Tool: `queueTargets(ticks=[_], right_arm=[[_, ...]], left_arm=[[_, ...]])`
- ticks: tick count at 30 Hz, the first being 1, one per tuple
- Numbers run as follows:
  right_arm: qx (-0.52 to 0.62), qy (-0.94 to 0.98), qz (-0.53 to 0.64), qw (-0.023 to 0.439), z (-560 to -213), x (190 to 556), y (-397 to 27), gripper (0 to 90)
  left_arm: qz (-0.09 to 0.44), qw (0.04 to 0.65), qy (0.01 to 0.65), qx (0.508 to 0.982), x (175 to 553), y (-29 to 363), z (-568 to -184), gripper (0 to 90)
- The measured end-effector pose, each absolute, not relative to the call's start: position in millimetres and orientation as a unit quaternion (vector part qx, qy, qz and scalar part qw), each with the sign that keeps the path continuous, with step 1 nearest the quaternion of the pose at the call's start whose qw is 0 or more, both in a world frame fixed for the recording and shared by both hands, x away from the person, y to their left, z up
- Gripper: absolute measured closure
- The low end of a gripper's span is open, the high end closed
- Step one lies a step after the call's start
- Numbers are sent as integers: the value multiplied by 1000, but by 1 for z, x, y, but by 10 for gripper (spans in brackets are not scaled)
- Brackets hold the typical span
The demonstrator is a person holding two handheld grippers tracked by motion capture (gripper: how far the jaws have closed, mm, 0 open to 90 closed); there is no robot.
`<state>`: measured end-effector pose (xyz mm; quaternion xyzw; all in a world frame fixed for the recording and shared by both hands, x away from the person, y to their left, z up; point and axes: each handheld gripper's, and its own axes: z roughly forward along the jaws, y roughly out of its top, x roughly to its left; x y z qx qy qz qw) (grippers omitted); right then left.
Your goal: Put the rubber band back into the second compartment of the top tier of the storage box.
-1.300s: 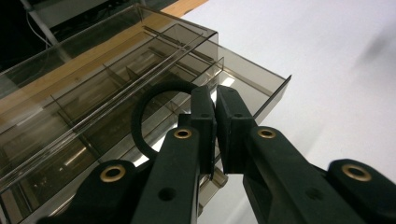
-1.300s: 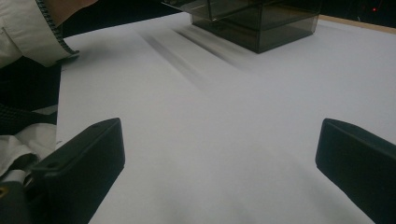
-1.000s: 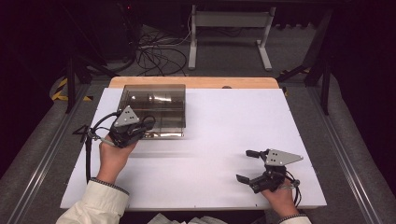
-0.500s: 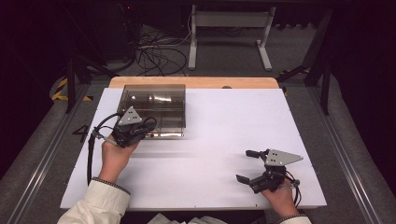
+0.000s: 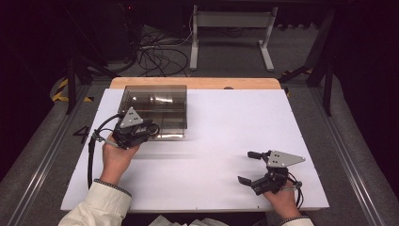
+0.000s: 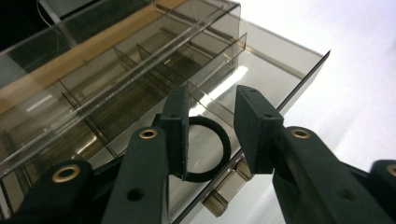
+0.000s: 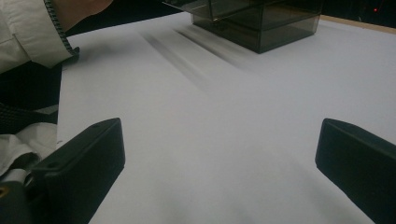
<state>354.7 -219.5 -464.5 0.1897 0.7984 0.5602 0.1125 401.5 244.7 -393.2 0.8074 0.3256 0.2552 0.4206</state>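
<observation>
Claw on the left (image 5: 149, 129) sits at the near front edge of the smoked acrylic compartment box (image 5: 155, 101), which stands at the far left of the white worktop (image 5: 235, 127), its back close to the worktop's far edge. In the left gripper view the jaws stand partly apart, with a black ring (image 6: 210, 149) between them; the ring lies against the left jaw pad and looks clear of the right one, so I cannot tell whether it is truly pinched or just resting there. It hangs over the box's front lip, above the thin dividers (image 6: 140, 74). Right claw (image 5: 249, 167) is spread wide and empty, low over the worktop near its front right corner, well apart from the box. Risk, as I judge it: with a gap on one side the ring could slip free and drop outside the front wall or into the wrong compartment; a jaw tip could also catch the thin front wall or a divider and shove the light box. Room: broad bare worktop between the two claws and to the right of the box; little margin on the box's left and behind it.
</observation>
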Motion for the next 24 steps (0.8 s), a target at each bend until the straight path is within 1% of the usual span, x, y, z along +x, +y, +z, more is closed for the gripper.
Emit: queueTargets(ticks=[13, 19, 24], right_arm=[[187, 797, 564, 109, -464, 357, -218, 20], [186, 798, 563, 108, -464, 357, -218, 20], [186, 798, 563, 108, -464, 356, -218, 20]], left_arm=[[238, 462, 331, 788, 381, 250, -377, 553], [225, 476, 324, 786, 374, 248, -370, 541], [229, 475, 319, 788, 373, 246, -368, 541]])
